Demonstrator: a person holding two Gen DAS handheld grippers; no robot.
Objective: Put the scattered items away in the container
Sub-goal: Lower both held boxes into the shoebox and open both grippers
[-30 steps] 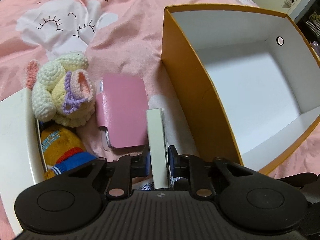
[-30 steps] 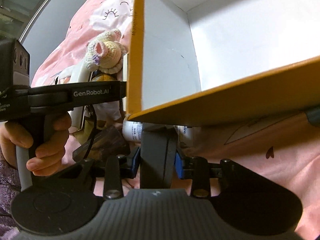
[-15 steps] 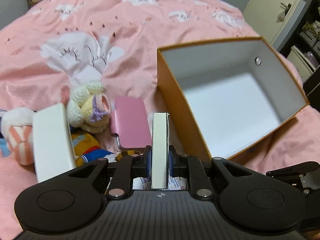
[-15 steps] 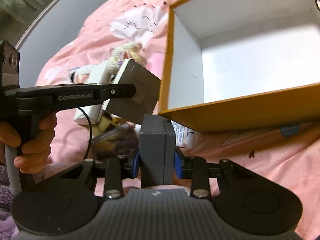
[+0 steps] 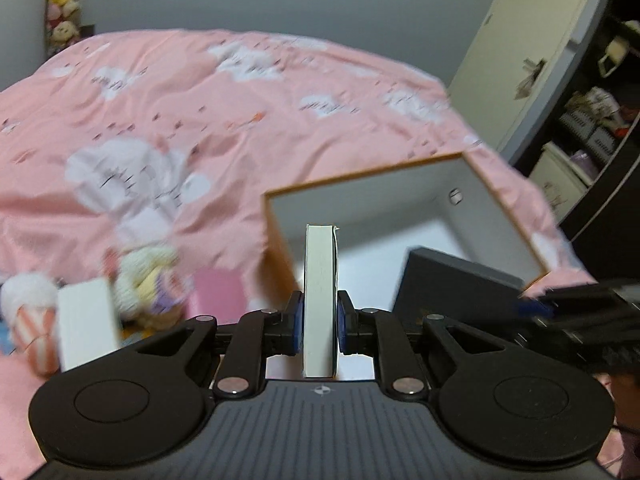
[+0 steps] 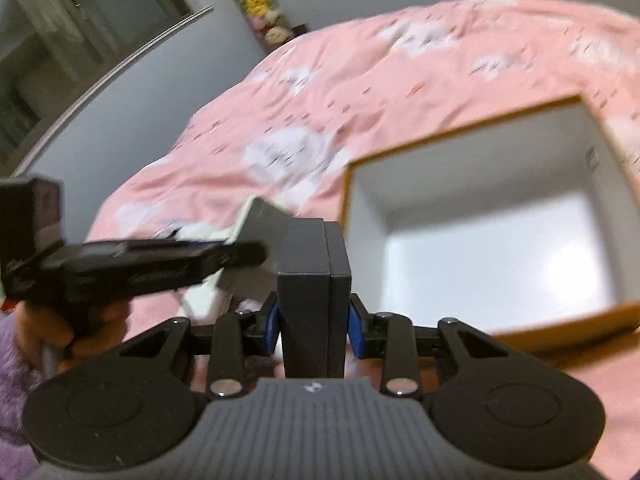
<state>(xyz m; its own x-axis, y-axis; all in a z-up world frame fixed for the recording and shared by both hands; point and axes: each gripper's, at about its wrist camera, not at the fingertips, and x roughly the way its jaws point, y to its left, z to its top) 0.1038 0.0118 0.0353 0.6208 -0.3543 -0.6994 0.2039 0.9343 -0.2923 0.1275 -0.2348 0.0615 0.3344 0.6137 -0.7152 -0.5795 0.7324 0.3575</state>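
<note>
An open orange box with a white inside [image 5: 400,216] [image 6: 480,248] stands on the pink bed cover. My left gripper [image 5: 319,322] is shut on a thin white book [image 5: 320,296], held on edge above the box's near left corner. My right gripper [image 6: 312,326] is shut on a dark grey box [image 6: 312,280] [image 5: 448,284], raised in front of the orange box. The left gripper also shows in the right wrist view [image 6: 240,254], at left. On the cover at left lie a crocheted bunny [image 5: 148,280], a pink case [image 5: 220,296] and a white book [image 5: 86,324].
A striped plush toy [image 5: 28,316] lies at the far left. A door and dark shelves [image 5: 580,128] stand to the right of the bed. Plush toys [image 6: 260,4] hang on the far wall. A window [image 6: 80,20] is at left.
Both grippers have risen with their objects. The orange box now sits lower and farther in both views. The dark grey box has come up beside the white book.
</note>
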